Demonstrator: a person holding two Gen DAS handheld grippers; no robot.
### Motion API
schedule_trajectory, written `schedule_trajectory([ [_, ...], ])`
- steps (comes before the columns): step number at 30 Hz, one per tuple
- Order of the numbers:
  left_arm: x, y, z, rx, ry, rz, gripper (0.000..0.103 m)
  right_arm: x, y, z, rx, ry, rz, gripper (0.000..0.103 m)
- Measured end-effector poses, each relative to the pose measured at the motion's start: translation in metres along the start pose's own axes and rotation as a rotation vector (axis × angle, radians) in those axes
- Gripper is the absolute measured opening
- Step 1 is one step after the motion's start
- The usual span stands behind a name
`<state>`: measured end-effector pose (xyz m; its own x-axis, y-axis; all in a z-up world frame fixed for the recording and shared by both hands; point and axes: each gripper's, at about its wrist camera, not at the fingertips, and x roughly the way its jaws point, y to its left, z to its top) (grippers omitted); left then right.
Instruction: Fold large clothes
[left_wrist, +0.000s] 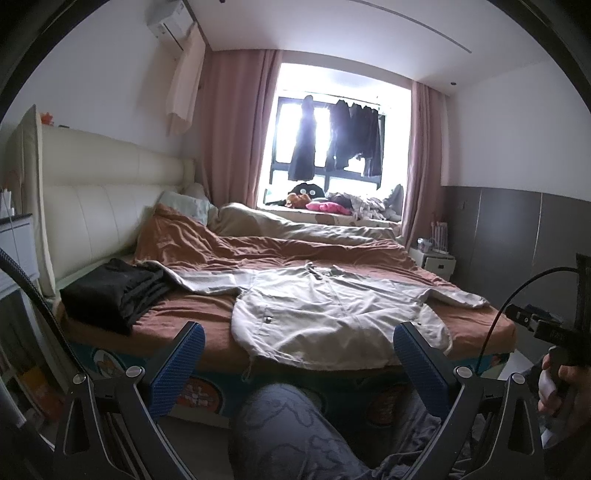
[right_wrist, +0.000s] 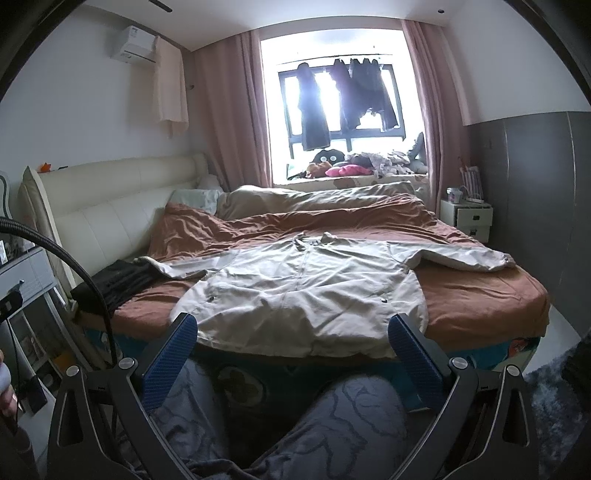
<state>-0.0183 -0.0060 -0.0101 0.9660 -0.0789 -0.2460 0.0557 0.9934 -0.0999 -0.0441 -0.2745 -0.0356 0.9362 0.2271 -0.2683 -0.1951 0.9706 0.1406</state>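
Jacket (right_wrist: 303, 291): flat on bed (right_wrist: 491, 295), unfolded, all folds left | black pile (left_wrist: 110, 291): looks folded | my left gripper (left_wrist: 299, 354), right gripper (right_wrist: 293, 349): jaws released, empty

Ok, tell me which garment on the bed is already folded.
The black garment by the headboard: it sits in a compact folded stack. The beige jacket lies spread flat, sleeves out, hem over the bed's near edge.

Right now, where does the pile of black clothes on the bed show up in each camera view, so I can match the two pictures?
Left wrist view: the black clothes lie at left of centre, on the bed's near left corner, beside the headboard.
Right wrist view: the black clothes sit smaller, at far left, partly behind a black cable.
Shared landmark: the beige jacket spread flat, its sleeve reaching the pile.
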Motion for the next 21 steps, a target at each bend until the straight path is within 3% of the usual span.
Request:
schedule_trajectory([
  [21,0.021,0.019,-0.002,-0.037,0.031,-0.017,0.102,0.017,0.003,0.004,0.008,0.026,-0.01,0.103],
])
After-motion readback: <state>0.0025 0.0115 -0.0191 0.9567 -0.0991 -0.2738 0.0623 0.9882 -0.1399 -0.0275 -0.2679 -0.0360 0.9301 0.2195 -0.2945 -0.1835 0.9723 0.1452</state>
